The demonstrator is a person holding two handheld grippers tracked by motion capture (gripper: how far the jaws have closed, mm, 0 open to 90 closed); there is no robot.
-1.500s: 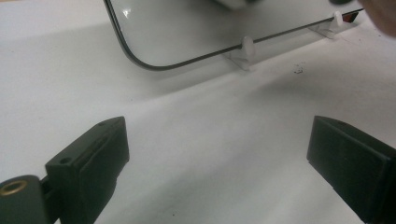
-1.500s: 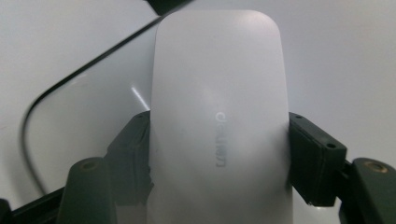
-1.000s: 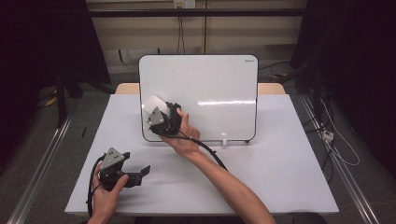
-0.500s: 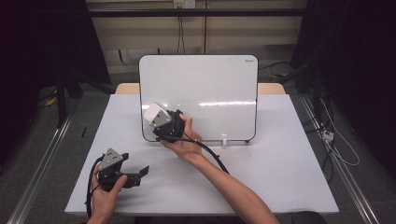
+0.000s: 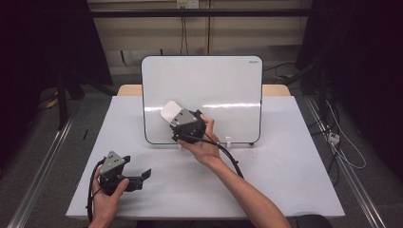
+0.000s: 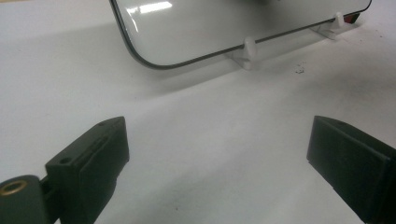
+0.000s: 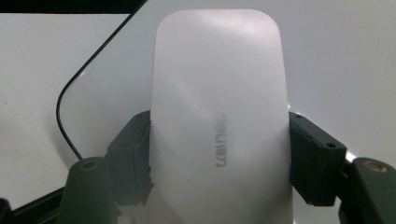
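Observation:
A white whiteboard (image 5: 214,90) stands upright on small white feet at the back of the table. My right gripper (image 5: 177,118) is shut on a white eraser (image 5: 169,111) and holds it against the board's lower left part. In the right gripper view the eraser (image 7: 219,116) sits clamped between both black jaws, with the board's black-rimmed corner (image 7: 65,112) behind it. My left gripper (image 5: 142,175) rests open near the table's front left, jaws pointing right. In the left gripper view its wide-apart fingers (image 6: 93,158) frame bare table, with the board's bottom edge (image 6: 196,56) beyond.
The white table (image 5: 294,156) has bare room to the right of the board and along the front. A cable (image 5: 230,159) trails from the right gripper along the forearm. Dark floor and metal rails (image 5: 43,161) flank the table.
The right gripper has slid the eraser down and slightly right along the board's lower left area. The left gripper has stayed put.

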